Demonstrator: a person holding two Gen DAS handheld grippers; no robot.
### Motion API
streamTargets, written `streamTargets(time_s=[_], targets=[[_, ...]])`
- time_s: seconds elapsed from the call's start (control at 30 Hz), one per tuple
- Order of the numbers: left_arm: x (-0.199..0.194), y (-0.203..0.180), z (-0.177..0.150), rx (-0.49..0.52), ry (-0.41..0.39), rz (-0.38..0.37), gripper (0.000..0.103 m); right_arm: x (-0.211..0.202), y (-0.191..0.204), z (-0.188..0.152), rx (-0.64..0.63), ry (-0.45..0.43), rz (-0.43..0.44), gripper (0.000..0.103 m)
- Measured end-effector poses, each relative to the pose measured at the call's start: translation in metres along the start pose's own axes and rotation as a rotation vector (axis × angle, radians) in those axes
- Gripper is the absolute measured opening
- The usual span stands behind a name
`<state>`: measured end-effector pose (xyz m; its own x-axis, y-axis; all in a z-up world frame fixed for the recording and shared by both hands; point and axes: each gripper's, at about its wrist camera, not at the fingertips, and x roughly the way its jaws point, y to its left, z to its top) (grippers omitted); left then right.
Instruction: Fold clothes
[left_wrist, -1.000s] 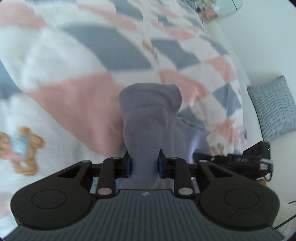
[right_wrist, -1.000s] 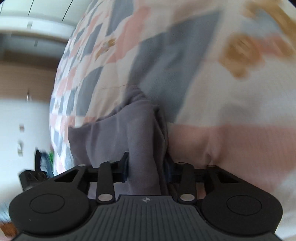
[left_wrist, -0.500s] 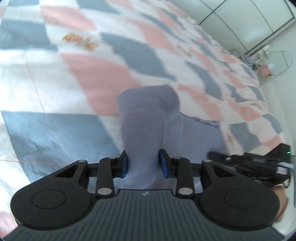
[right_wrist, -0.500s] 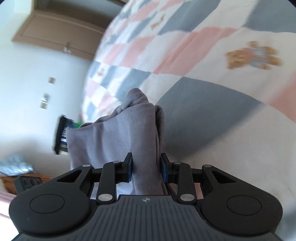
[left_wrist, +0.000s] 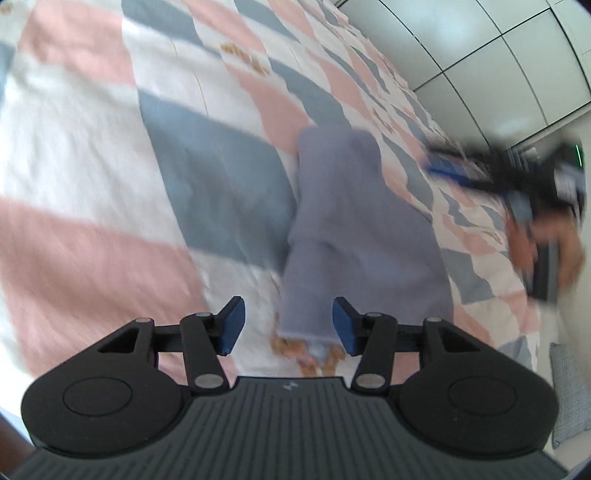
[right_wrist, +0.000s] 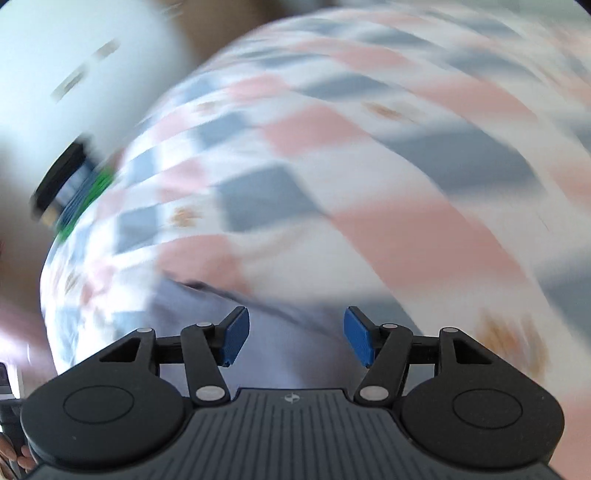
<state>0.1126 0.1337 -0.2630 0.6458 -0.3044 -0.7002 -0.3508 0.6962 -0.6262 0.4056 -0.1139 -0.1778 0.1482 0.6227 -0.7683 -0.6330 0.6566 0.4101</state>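
A grey-lilac folded garment (left_wrist: 351, 229) lies on the checked quilt (left_wrist: 110, 155) in the left wrist view, its near hem just beyond my left gripper (left_wrist: 288, 326). The left jaws are opening, and the blue pads stand clear of the cloth on both sides. My right gripper (right_wrist: 295, 336) is opening too, with its pads apart and nothing pressed between them. The same garment (right_wrist: 207, 314) lies below it, blurred. The other gripper and a hand (left_wrist: 546, 236) show at the far right of the left wrist view.
The pink, grey and white quilt (right_wrist: 369, 184) with bear prints covers the whole bed. White wardrobe doors (left_wrist: 498, 44) stand behind it. A grey cushion (left_wrist: 569, 391) lies low at the right edge. The right wrist view is badly blurred by motion.
Both grippers were shut on the grey garment; now both have let go and the cloth lies on the quilt. The right gripper has swung up and away with a strong roll.
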Motion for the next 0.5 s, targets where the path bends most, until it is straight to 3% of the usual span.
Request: streamTargets(time_s=[0.13,0.3,0.33,0.37,0.4,0.47,0.5], targets=[[0.018,0.004,-0.005,-0.004,0.002,-0.044,0.042,0.065,0.072,0.045,-0.217,0.127,0.133,0.064],[0.026,-0.003,-0.005,0.021,0.006,-0.046,0.014,0.143,0.126,0.060,-0.423,0.340,0.092,0.065],[0.024,-0.006,-0.006,0.037,-0.008,-0.041,0.012,0.154,0.130,0.056,-0.455,0.388,0.077,0.057],[0.022,-0.009,-0.007,0.054,-0.021,-0.036,0.011,0.163,0.134,0.052,-0.493,0.433,0.060,0.033],[0.020,-0.013,-0.009,0.076,-0.036,-0.028,0.010,0.164,0.137,0.047,-0.537,0.448,0.050,0.023],[0.018,-0.022,-0.014,0.126,-0.067,-0.007,0.009,0.160,0.140,0.038,-0.612,0.444,0.048,0.010],[0.017,-0.024,-0.016,0.139,-0.079,0.002,0.008,0.158,0.141,0.039,-0.622,0.431,0.047,0.009]])
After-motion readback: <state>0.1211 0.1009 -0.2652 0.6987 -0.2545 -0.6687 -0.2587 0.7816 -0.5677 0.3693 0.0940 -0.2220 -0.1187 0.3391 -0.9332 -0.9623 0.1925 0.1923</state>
